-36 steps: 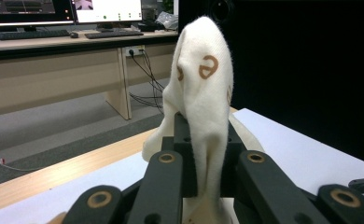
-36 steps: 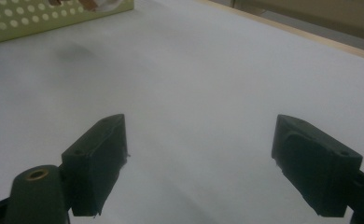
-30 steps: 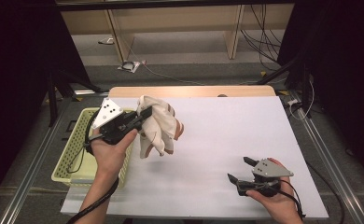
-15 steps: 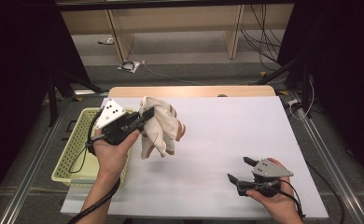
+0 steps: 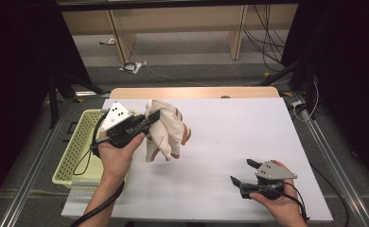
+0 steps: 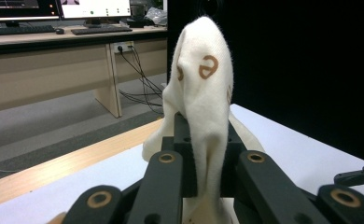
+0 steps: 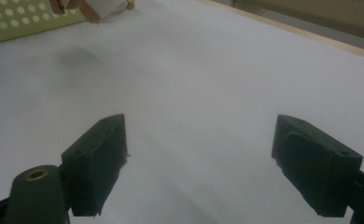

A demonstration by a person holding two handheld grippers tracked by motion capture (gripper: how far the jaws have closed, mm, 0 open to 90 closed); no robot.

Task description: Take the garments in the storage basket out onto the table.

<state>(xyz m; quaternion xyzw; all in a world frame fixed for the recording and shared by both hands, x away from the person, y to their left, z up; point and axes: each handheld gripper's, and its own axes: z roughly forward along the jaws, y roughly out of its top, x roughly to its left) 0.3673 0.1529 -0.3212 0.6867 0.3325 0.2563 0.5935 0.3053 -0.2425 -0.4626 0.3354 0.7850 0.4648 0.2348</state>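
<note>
Green plastic basket (image 5: 76,151) is sitting off the left edge of the desk (image 5: 249,127), just beside the person's left hand (image 5: 114,158). That hand is holding the left gripper (image 5: 150,120) above the desk's left side, jaws pressed together and pinching a cream cloth (image 5: 166,130) printed with small brown marks. In the left gripper view the cloth (image 6: 203,93) is standing up above the black jaws and draping down between them. From the high view it is hanging clear of the white surface, casting a faint shadow beneath. Over near the front right corner, the right hand (image 5: 279,208) is resting the right gripper (image 5: 244,171) low on the desk, its jaws spread wide with nothing between them, well apart from the cloth.
</note>
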